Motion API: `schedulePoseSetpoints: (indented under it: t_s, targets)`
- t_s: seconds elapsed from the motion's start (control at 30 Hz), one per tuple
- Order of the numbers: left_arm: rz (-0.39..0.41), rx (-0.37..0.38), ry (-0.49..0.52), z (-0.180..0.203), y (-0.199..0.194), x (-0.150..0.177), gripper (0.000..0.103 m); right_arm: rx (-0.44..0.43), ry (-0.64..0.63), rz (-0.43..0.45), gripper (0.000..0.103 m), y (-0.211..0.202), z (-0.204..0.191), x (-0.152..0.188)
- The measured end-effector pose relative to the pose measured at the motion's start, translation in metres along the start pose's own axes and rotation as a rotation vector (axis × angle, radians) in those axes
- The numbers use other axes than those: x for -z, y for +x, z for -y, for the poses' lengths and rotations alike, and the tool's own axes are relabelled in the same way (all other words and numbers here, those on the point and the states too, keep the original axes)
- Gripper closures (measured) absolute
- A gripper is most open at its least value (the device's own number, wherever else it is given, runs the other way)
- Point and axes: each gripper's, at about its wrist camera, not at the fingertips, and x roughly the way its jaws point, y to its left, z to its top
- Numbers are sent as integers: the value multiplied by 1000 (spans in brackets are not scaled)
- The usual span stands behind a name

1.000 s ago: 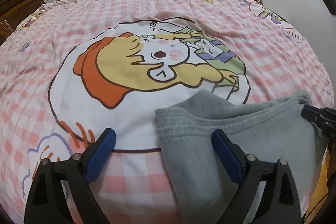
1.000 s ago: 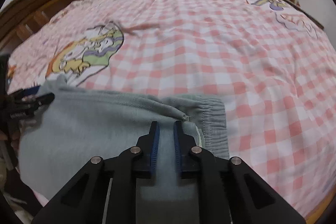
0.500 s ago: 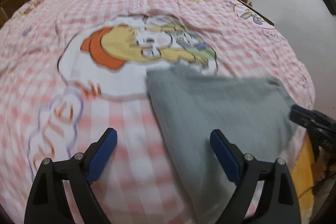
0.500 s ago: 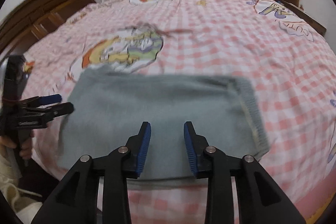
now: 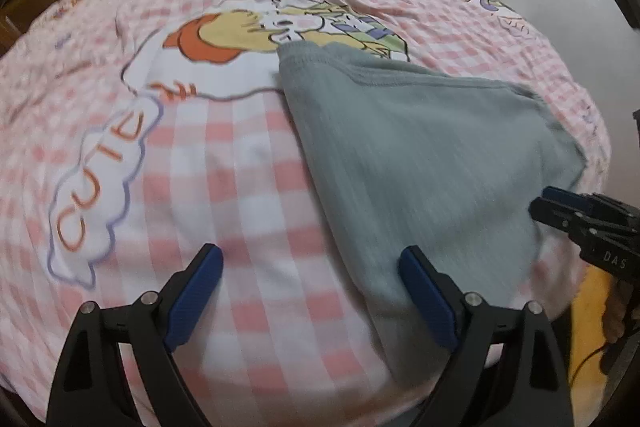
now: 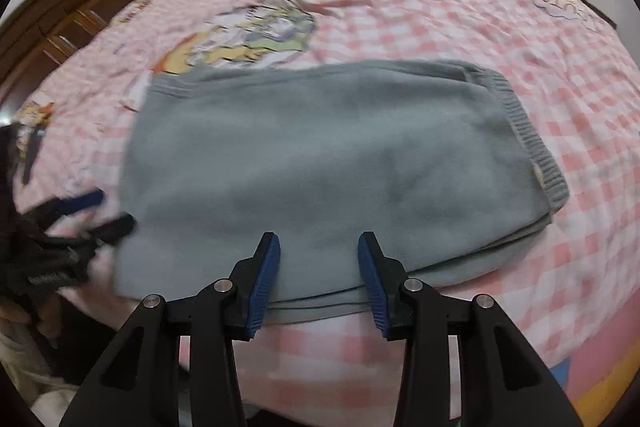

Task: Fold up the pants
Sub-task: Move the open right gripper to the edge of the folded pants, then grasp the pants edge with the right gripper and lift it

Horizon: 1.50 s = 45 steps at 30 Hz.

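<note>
The grey pants (image 6: 328,163) lie folded into a flat rectangle near the front edge of the bed, ribbed waistband at the right end in the right wrist view. They also show in the left wrist view (image 5: 420,155). My left gripper (image 5: 310,291) is open and empty, above the bed at the pants' left end. My right gripper (image 6: 318,267) is open and empty, just in front of the pants' near edge. Each gripper shows in the other's view: the right one (image 5: 560,207), the left one (image 6: 96,211).
The bed (image 5: 240,187) has a pink checked cover with a large cartoon print (image 5: 256,39). A wooden headboard and cabinets (image 6: 80,15) run along the left and far side. Red curtains hang at the back wall.
My right gripper opened and let go of the pants. Both grippers pulled back toward the front edge of the bed; the pants now lie flat.
</note>
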Motion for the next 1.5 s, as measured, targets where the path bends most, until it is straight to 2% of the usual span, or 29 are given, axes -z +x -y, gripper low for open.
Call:
schedulePoseSetpoints:
  t_s: [0.2,0.27,0.4,0.57,0.77,0.97,1.1,1.37,1.4,1.43,1.47,1.5]
  targets:
    - [-18,3,4,0,-2,19,10,-40,-37,-15,61,4,-29,9]
    - [-19,18,-11,-3,-3,21,10,-19,-48,-40,60,15,-36,16]
    - [-17,34,-21,-8,-13,26,10,31,-86,-28,55,18,-47,20]
    - [7,-19,-33,-25,-30,35,10,-34,-75,-19,55,4,-65,11]
    - [17,-49,-85,-55,-38,40,10,-53,-160,-16,55,10,-118,5]
    - [31,-30,-140,-80,-45,46,10,-19,-170,-31,55,29,-148,3]
    - [36,-29,-154,-89,-46,50,10,40,-189,-36,55,41,-162,2]
    - [43,-2,-179,-96,-44,55,10,127,-208,-52,55,63,-170,1]
    - [43,-2,-178,-96,-44,55,10,130,-204,-50,58,65,-169,0]
    - [43,-3,-178,-96,-44,55,10,139,-205,-49,67,66,-169,0]
    - [43,-3,-178,-95,-45,55,10,154,-208,-44,68,65,-168,-1]
    - [44,-2,-178,-96,-44,55,10,141,-204,-43,78,64,-167,-1]
